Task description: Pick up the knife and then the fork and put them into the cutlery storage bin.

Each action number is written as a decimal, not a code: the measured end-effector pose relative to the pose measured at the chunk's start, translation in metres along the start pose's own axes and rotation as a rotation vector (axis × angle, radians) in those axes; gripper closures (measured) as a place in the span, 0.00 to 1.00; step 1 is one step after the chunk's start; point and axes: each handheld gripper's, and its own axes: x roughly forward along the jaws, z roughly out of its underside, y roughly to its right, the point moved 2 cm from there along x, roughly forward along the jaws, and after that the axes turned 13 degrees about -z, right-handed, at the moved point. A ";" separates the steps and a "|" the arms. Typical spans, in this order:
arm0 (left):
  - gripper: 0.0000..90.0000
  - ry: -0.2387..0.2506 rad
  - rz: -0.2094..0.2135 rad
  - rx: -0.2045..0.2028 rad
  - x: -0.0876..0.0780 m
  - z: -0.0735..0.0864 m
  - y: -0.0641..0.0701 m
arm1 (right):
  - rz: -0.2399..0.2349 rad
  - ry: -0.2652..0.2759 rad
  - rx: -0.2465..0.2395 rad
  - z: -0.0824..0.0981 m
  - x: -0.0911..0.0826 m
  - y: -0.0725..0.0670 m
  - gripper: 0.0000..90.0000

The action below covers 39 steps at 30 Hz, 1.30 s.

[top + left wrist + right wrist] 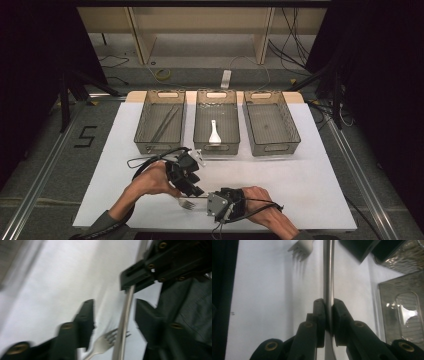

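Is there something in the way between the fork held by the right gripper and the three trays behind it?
The left gripper, fingers open, hangs just beyond the silver metal fork that the right gripper clamps, on the way to the grey mesh trays. Otherwise white table lies between.

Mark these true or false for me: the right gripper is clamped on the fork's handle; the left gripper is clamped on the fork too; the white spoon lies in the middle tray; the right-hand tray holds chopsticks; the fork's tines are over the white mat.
1. The right gripper is clamped on the handle of the fork. True.
2. The left gripper is clamped on the fork too. False: its jaws stand apart, with the handle passing between them untouched.
3. The white spoon lies in the middle tray. True.
4. The right-hand tray holds chopsticks. False: the thin sticks lie in the left tray.
5. The fork's tines are over the white mat. True.
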 end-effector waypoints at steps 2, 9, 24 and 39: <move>0.41 0.018 -0.009 -0.017 -0.004 0.002 -0.004 | 0.014 -0.005 0.022 0.003 -0.003 0.002 0.92; 0.25 0.145 -0.086 -0.076 -0.024 0.012 -0.017 | 0.053 -0.004 0.119 0.021 -0.012 0.015 0.92; 0.20 0.256 -0.192 -0.223 -0.015 0.056 -0.048 | 0.088 0.144 0.503 0.062 -0.055 0.066 0.92; 0.19 0.261 -0.205 -0.240 -0.008 0.080 -0.037 | 0.098 0.208 0.785 0.108 -0.089 0.137 0.92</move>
